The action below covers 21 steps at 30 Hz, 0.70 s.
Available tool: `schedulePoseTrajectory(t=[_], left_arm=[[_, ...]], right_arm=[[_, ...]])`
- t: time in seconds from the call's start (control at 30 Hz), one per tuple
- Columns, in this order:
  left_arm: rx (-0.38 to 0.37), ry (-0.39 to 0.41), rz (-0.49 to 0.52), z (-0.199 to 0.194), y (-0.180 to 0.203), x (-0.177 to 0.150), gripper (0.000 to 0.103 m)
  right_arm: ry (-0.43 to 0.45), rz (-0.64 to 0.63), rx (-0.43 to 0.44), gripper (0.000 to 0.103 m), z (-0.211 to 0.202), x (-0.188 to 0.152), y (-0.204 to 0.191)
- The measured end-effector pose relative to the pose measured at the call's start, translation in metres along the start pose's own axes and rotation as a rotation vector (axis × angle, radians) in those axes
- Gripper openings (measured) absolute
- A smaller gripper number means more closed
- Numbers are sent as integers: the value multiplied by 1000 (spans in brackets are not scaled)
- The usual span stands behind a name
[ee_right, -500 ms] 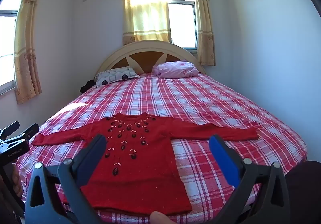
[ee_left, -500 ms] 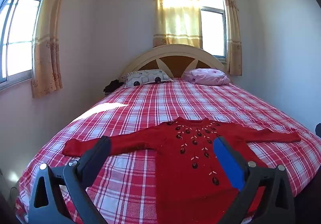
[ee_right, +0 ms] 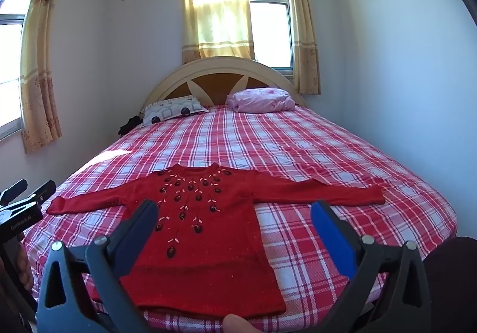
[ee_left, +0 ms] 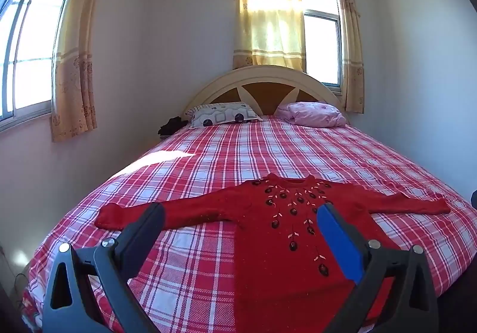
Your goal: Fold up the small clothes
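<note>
At the foot of the bed, the left gripper (ee_left: 238, 222) hung above the mattress edge with its jaws spread wide and nothing between them, and the right gripper (ee_right: 234, 221) was held the same way, wide apart and empty. Neither touched any cloth.

Just beyond both, the small red sweater (ee_right: 196, 213) lay flat and face up on the red-and-white checked bedspread (ee_right: 298, 148), neck toward the headboard (ee_right: 220, 76) and hem near the foot edge. Dark beads and pale stitched leaves ran down from the collar over its chest. Both sleeves were stretched straight out to the sides, the left sleeve cuff (ee_left: 108, 216) near one edge of the bed and the right sleeve cuff (ee_right: 377, 194) well out on the other. In the left wrist view the sweater (ee_left: 286, 231) sat mostly under the blue-padded finger; in the right wrist view it sat under the dark one.

Farther back, a patterned pillow (ee_right: 173, 109) and a bundled pink quilt (ee_right: 262, 100) rested against the headboard, well apart from the garment.

Judging from this, the folding had not yet begun: the garment was spread and smoothed, but no sleeve was turned in and no crease made. What was left seemed to be everything, meaning both sleeves brought across the body and then the body doubled over.
</note>
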State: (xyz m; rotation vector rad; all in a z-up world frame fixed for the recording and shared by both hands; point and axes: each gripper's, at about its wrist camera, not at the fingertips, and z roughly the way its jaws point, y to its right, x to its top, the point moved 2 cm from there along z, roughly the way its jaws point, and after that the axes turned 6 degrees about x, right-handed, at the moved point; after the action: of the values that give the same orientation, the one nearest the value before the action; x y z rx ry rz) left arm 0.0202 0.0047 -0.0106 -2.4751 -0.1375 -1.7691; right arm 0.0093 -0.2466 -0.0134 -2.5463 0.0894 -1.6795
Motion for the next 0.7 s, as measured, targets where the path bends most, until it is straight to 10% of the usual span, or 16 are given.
schedulePoseTrajectory(t=[0.7], left_arm=[[5, 4, -20, 2, -3, 0, 102]], right_arm=[[-12, -7, 0, 103, 3, -9, -3]])
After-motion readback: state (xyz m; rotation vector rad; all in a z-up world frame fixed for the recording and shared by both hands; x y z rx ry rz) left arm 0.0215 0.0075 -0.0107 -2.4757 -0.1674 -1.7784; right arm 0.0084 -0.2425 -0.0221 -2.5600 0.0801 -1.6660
